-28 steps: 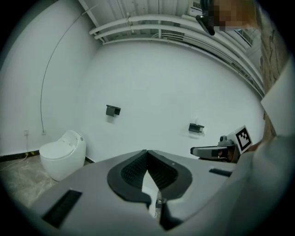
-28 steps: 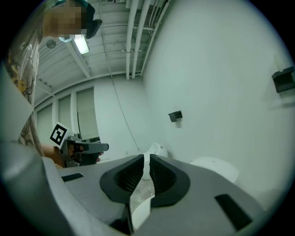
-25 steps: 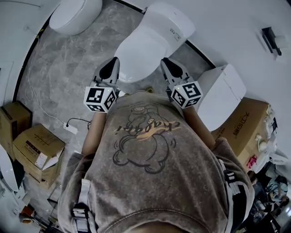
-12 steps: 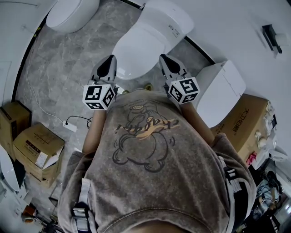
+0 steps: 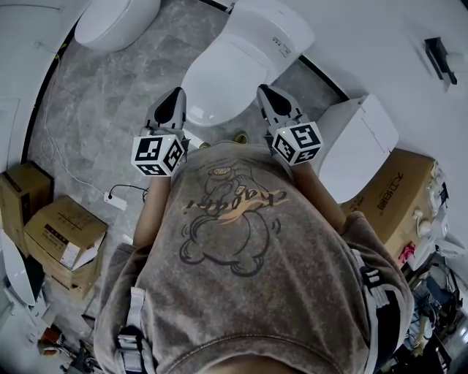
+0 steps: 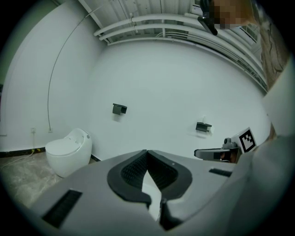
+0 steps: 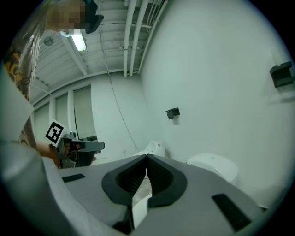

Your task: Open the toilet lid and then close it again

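Note:
The white toilet (image 5: 238, 66) stands at the top middle of the head view with its lid (image 5: 227, 73) down. My left gripper (image 5: 178, 93) hangs by the bowl's front left, and its jaws meet at the tip (image 6: 146, 151) with nothing between them. My right gripper (image 5: 262, 89) hangs by the front right, also shut and empty (image 7: 146, 156). Neither gripper touches the toilet. Each gripper view shows the other gripper off to one side, the right gripper (image 6: 216, 153) in the left gripper view and the left gripper (image 7: 83, 146) in the right.
A round white toilet (image 5: 113, 22) stands at the far left and another toilet (image 5: 358, 146) at the right. Cardboard boxes lie at the left (image 5: 62, 234) and right (image 5: 395, 197). A power strip (image 5: 115, 199) with its cable lies on the grey floor. Dark fittings (image 6: 119, 109) hang on the wall.
The head view has shifted a little. Both grippers keep their places on either side of the toilet's front, and the lid stays down.

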Action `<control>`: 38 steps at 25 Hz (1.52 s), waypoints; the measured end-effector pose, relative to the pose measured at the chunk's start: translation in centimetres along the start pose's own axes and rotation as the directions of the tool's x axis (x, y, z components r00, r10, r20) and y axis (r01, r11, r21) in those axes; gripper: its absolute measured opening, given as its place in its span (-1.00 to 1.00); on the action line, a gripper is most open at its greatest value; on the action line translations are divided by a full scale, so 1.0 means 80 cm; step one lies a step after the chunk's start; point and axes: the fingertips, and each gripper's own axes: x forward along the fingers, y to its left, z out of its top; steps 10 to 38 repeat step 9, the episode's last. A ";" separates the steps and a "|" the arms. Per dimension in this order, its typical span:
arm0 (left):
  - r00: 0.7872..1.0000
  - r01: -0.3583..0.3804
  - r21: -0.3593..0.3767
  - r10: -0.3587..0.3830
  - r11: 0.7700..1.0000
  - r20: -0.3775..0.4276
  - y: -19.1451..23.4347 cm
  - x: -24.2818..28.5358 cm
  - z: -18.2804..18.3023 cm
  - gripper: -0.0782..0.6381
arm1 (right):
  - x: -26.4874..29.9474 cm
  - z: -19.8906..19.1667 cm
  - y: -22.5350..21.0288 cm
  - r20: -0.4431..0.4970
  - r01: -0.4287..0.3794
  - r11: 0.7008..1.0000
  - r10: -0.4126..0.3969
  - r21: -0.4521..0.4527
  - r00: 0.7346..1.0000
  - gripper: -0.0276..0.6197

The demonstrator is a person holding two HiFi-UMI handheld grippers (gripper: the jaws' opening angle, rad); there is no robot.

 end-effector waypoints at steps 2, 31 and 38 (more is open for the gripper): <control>1.000 0.000 -0.004 0.000 1.000 -0.001 0.001 0.002 0.001 -0.76 | 0.002 0.001 0.000 0.001 -0.004 1.000 0.004 -0.004 1.000 -0.83; 1.000 0.000 -0.007 0.000 1.000 -0.008 -0.005 0.012 -0.002 -0.76 | 0.001 -0.001 -0.013 -0.003 -0.012 1.000 0.012 -0.007 1.000 -0.83; 1.000 0.000 -0.007 0.000 1.000 -0.008 -0.005 0.012 -0.002 -0.76 | 0.001 -0.001 -0.013 -0.003 -0.012 1.000 0.012 -0.007 1.000 -0.83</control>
